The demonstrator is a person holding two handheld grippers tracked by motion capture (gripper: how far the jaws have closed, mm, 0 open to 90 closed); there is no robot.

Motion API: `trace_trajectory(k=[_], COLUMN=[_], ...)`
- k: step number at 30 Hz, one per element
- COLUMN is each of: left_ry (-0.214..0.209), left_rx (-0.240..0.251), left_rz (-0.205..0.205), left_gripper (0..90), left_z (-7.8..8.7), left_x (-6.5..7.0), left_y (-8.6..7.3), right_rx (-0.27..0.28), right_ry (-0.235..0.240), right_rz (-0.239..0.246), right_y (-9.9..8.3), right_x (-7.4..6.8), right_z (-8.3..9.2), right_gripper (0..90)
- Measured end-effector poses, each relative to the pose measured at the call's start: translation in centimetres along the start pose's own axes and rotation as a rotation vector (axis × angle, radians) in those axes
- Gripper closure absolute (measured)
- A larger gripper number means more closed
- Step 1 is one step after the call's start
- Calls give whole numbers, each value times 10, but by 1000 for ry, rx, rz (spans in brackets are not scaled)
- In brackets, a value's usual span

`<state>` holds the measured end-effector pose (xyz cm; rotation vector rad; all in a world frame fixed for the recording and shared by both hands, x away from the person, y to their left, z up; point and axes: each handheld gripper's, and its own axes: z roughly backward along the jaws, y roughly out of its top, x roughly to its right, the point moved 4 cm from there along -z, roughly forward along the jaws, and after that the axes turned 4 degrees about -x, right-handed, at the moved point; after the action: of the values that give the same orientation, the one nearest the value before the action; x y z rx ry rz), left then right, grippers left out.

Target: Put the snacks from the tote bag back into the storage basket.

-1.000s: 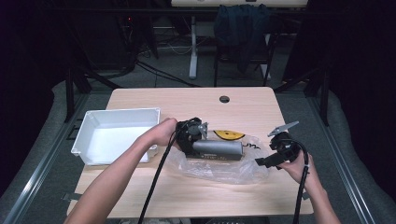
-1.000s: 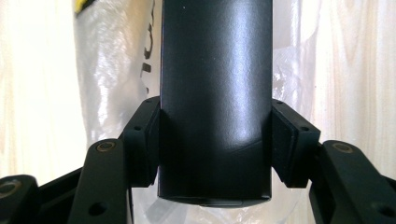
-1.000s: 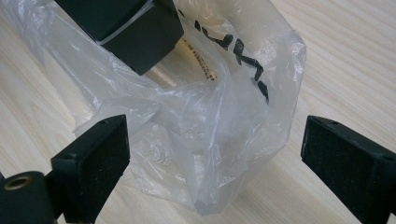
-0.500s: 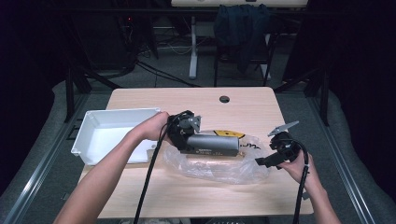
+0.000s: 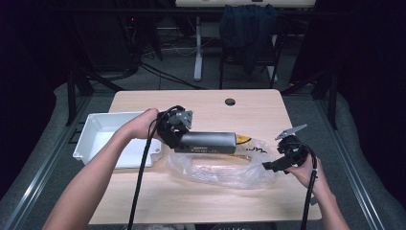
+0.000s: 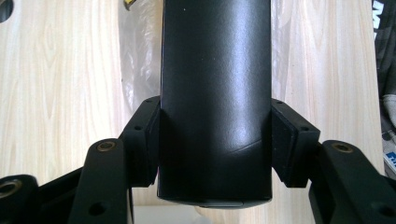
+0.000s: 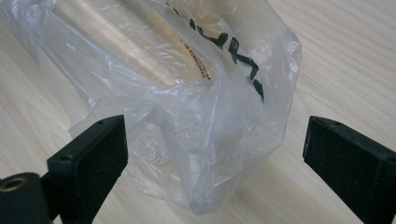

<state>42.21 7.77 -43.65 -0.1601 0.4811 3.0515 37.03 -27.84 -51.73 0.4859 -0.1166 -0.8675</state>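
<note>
I have my left gripper (image 5: 178, 135) clamped on one end of a long dark metal cylinder (image 5: 207, 142), its jaws pressing both sides, and the cylinder hangs level above the light wooden counter (image 5: 201, 196) — over the crumpled clear plastic bag (image 5: 225, 168), between the white plastic tray (image 5: 103, 139) and my right gripper (image 5: 280, 160). That right gripper rests low at the bag's far end with its jaws spread wide, the bag's edge between them but untouched. I judge the step in hand is drawing the cylinder clear of the bag — next I would carry it across toward the tray, keeping it level so it does not slip.
</note>
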Motion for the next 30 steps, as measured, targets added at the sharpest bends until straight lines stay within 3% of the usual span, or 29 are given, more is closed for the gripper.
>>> trace_trajectory(k=[15, 30], left_ry=[34, 54], left_rx=[21, 40], left_rz=[51, 117], left_gripper=[441, 440], left_z=[38, 64], left_x=[-5, -9], left_y=[-43, -95], right_rx=[5, 2], right_ry=[3, -11], right_rz=[-15, -18], right_y=[-2, -5], right_x=[-1, -1], right_z=[-1, 2], right_gripper=[62, 62])
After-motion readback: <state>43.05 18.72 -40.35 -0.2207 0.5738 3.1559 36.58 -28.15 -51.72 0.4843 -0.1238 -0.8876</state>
